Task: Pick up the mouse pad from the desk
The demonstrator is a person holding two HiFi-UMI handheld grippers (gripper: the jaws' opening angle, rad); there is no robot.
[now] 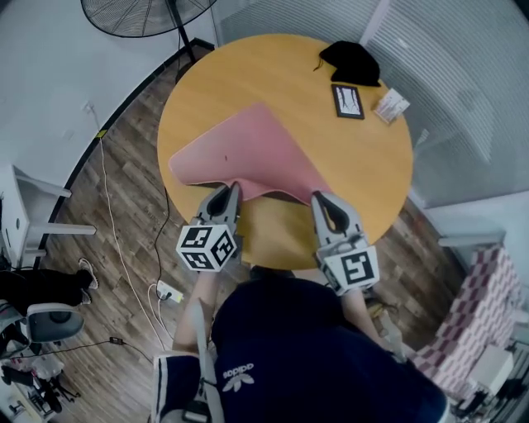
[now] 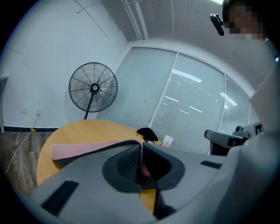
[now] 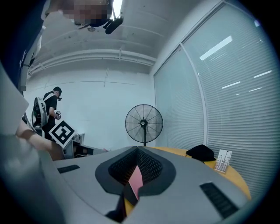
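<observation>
The pink mouse pad (image 1: 248, 153) hangs lifted and curved above the round wooden desk (image 1: 364, 157), its near edge raised. My left gripper (image 1: 234, 189) is shut on the pad's near left edge. My right gripper (image 1: 317, 197) is shut on its near right corner. In the left gripper view the pad (image 2: 83, 148) stretches leftward from the closed left gripper (image 2: 141, 146), its dark underside showing. In the right gripper view a strip of the pink pad (image 3: 135, 178) is pinched inside the right gripper (image 3: 136, 151).
On the far side of the desk lie a black cloth bundle (image 1: 351, 62), a small dark framed card (image 1: 347, 101) and a white card stand (image 1: 390, 106). A standing fan (image 1: 145, 15) is beyond the desk's left. Cables and a power strip (image 1: 168, 292) lie on the floor.
</observation>
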